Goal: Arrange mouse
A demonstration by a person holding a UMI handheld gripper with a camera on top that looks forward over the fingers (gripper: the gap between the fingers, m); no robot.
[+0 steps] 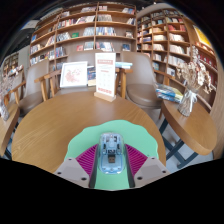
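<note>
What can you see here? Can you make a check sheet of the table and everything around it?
Surface: round wooden table, with a green mat near the fingers.
Job's things: pale mouse between the fingers.
Clutter: upright sign and display cards at the table's far side.
Grippers: gripper with both fingers against the mouse.
Cables: nothing seen.
Surroundings: bookshelves, a chair, a second table.
</note>
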